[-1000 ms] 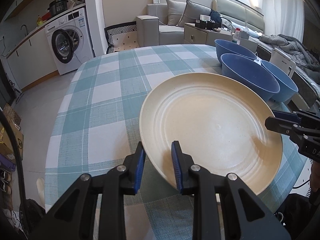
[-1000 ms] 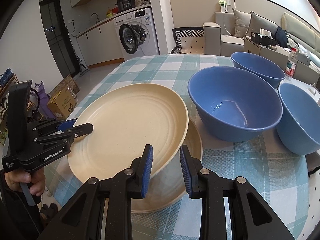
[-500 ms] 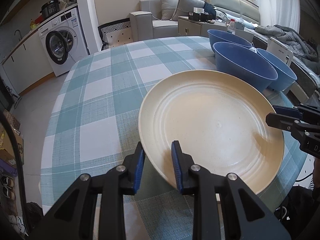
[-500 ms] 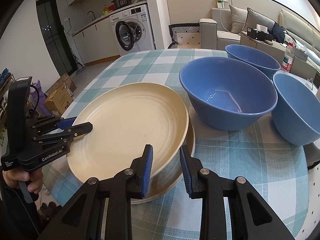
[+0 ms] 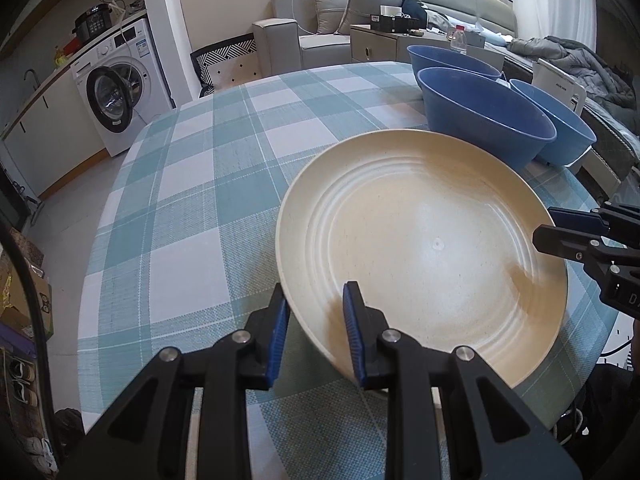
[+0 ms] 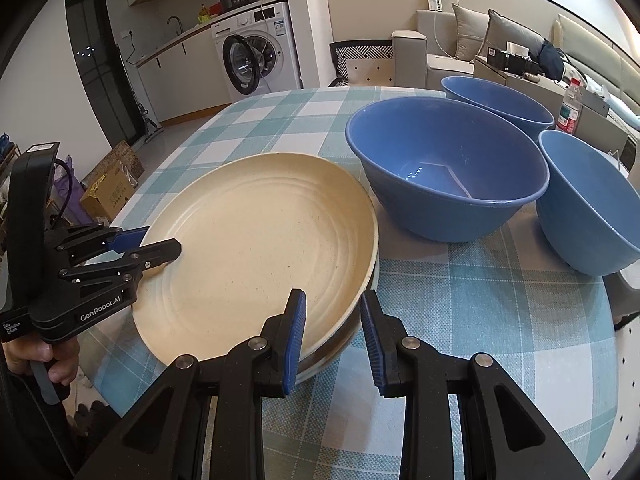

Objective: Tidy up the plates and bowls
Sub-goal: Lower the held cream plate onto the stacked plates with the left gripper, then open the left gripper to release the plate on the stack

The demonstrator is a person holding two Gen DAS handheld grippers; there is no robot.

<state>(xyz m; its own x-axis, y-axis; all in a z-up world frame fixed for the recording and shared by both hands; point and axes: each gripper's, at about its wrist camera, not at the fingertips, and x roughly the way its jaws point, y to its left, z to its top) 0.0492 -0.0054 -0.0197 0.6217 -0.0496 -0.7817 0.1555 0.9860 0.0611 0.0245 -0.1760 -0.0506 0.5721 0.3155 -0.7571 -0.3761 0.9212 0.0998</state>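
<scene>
A wide cream plate point(image 5: 420, 248) point(image 6: 256, 248) is gripped at two sides of its rim. My left gripper point(image 5: 316, 300) point(image 6: 148, 246) is shut on its left edge. My right gripper point(image 6: 332, 304) point(image 5: 548, 226) is shut on the opposite edge, one finger inside the rim and one outside. The plate rests almost flat on a second cream plate point(image 6: 340, 344), of which only a thin edge shows beneath. Three blue bowls point(image 6: 444, 184) point(image 6: 496, 100) point(image 6: 588, 200) stand upright just to the right of the plates, close together.
The round table has a teal and white checked cloth point(image 5: 180, 200), bare on its left half. Its front edge curves just behind the plates. A person's hand point(image 6: 40, 356) grips the left gripper's handle. A washing machine point(image 5: 116, 92), sofa point(image 5: 320, 20) and floor boxes point(image 6: 108, 188) lie beyond.
The held plate has come down and slid over the lower plate, which now shows only a thin edge. Both grippers kept their hold on the rim.
</scene>
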